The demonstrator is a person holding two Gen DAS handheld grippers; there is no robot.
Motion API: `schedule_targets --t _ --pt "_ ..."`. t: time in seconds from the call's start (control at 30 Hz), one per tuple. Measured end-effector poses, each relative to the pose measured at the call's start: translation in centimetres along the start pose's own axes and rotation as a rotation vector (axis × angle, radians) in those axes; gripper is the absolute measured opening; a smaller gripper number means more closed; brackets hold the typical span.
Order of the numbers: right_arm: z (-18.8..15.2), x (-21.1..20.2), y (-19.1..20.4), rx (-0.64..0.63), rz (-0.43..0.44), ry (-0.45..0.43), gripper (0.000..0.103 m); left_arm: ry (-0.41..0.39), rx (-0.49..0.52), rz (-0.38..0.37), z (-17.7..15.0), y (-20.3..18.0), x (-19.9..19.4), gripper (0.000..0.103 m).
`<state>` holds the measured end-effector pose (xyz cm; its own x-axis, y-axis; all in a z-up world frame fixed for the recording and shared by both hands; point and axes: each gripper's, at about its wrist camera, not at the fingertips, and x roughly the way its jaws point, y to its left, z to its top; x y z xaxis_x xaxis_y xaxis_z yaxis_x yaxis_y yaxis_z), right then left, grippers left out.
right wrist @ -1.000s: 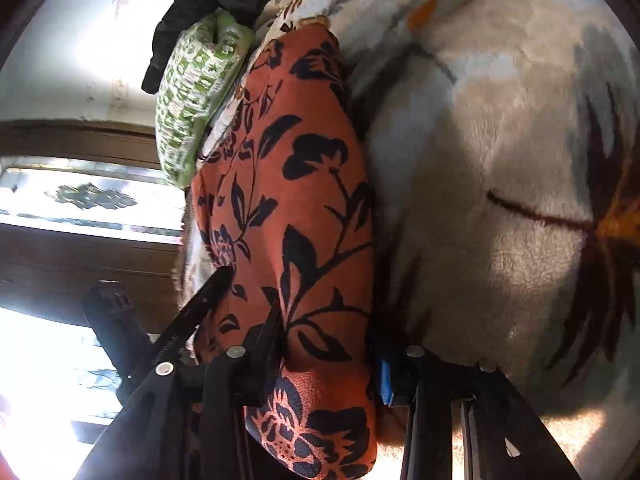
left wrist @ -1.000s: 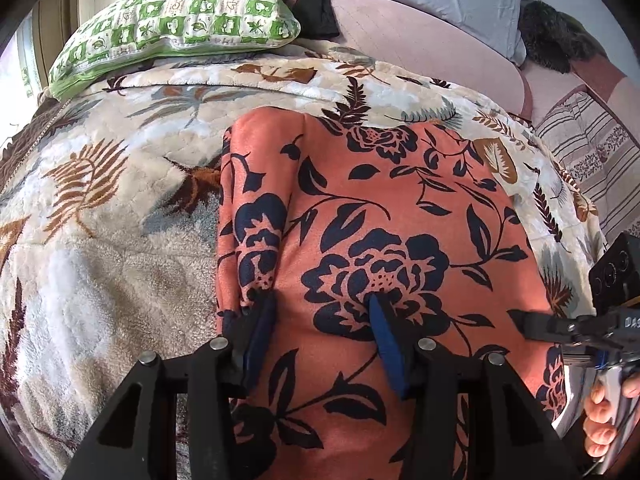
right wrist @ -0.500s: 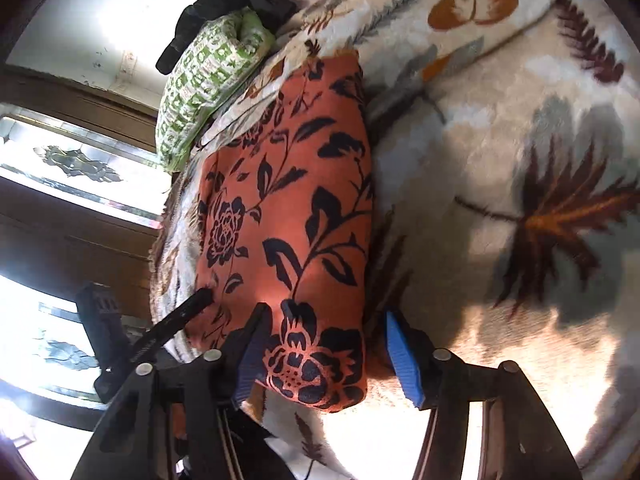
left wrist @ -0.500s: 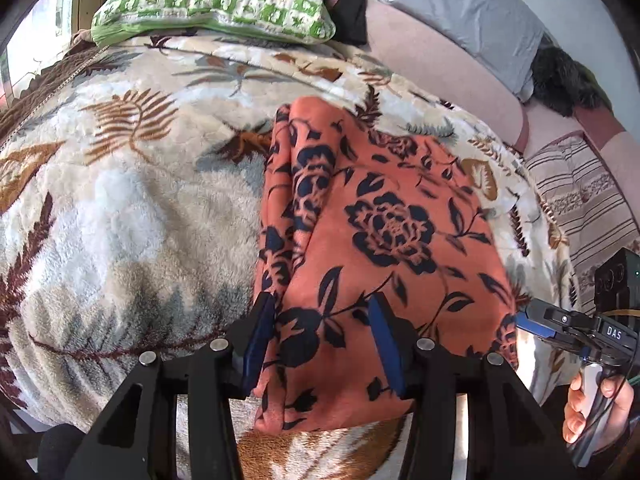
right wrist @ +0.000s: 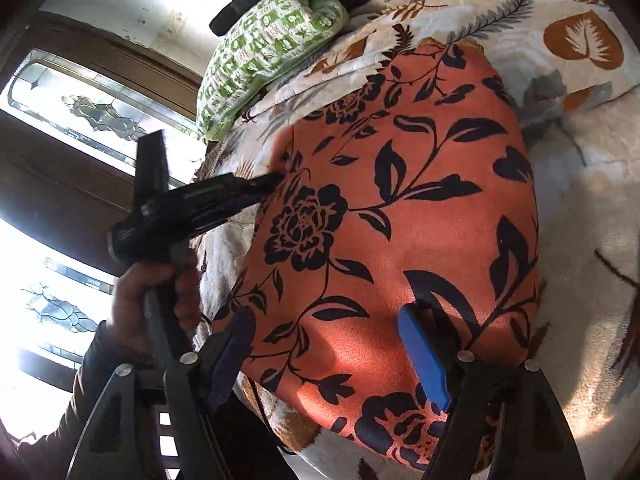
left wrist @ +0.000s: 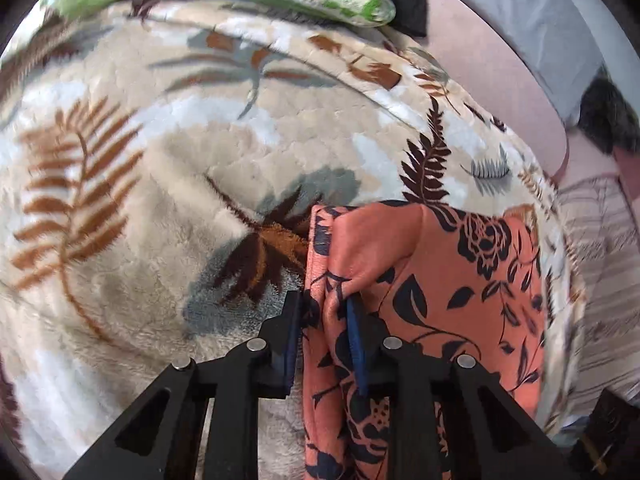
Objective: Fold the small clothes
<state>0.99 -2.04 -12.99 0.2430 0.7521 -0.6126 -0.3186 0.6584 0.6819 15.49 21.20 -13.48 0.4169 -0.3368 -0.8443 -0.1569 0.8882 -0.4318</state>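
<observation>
A leaf-print blanket (left wrist: pixel 168 208) covers the bed, giving a broad soft surface for folding, with a green checked pillow (right wrist: pixel 264 52) at its far edge. An orange floral garment (right wrist: pixel 400 216) lies folded near the bed's near edge. The left gripper (left wrist: pixel 324 328) has its jaws nearly closed on a bunched, lifted fold of the garment's left side, likely to carry it across. The right gripper (right wrist: pixel 332 360) hovers with jaws spread wide over the cloth, gripping nothing.
</observation>
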Motion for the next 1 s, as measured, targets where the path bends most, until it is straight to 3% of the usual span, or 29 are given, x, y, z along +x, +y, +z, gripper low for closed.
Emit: schedule_targets --t 0.13,0.2,0.33,0.4,0.43,0.47,0.6,0.63,0.7,0.73,0.8,0.83,0.87,0.9,1.0 --pt "-0.1 0.2 -0.6 0.0 0.018 0.007 0.077 -0.036 0.047 0.038 -0.8 -0.7 -1.2 0.042" --pt "0.0 0.3 -0.9 0.012 0.023 0.01 0.078 -0.038 0.055 0.023 -1.7 -1.2 -2.9 0.043" --pt "0.1 0.1 -0.9 0.019 0.04 0.002 0.078 -0.1 0.132 -0.02 -5.8 -2.7 -7.2 0.061" --pt "0.3 0.2 -1.1 0.036 0.049 0.003 0.078 -0.096 0.143 -0.018 -8.4 -2.8 -7.4 0.061" --pt "0.3 0.2 -1.1 0.045 0.052 0.004 0.078 -0.051 0.147 0.016 -9.6 -2.4 -6.3 0.038" --pt "0.4 0.1 -1.2 0.05 0.053 0.005 0.078 -0.014 0.138 0.005 -10.5 -1.7 -5.1 0.025" --pt "0.4 0.2 -0.7 0.034 0.036 0.021 0.078 -0.095 0.055 -0.041 -11.0 -1.5 -7.3 0.024" --pt "0.5 0.2 -0.6 0.029 0.029 0.024 0.078 -0.115 0.071 -0.038 -11.3 -2.1 -8.3 0.027" --pt "0.6 0.1 -0.8 0.042 0.033 0.025 0.078 -0.151 0.138 -0.084 -12.2 -3.6 -10.4 0.043" --pt "0.5 0.1 -0.9 0.051 0.041 0.023 0.078 -0.179 0.165 -0.106 -12.9 -4.0 -11.3 0.061" --pt "0.4 0.0 -1.3 0.064 0.054 0.014 0.078 -0.187 0.212 -0.049 -14.4 -4.2 -11.1 0.066" --pt "0.4 0.0 -1.3 0.066 0.057 0.01 0.078 -0.115 0.237 0.019 -14.8 -4.0 -9.2 0.041" --pt "0.4 0.0 -1.3 0.063 0.058 0.008 0.078 -0.029 0.225 0.084 -15.2 -3.1 -6.8 0.009" --pt "0.4 0.0 -1.3 0.061 0.056 0.008 0.078 -0.01 0.175 0.055 -15.5 -1.8 -6.0 0.009" --pt "0.5 0.0 -1.0 0.06 0.049 0.028 0.078 -0.097 0.168 0.042 -15.7 -2.8 -8.4 0.011"
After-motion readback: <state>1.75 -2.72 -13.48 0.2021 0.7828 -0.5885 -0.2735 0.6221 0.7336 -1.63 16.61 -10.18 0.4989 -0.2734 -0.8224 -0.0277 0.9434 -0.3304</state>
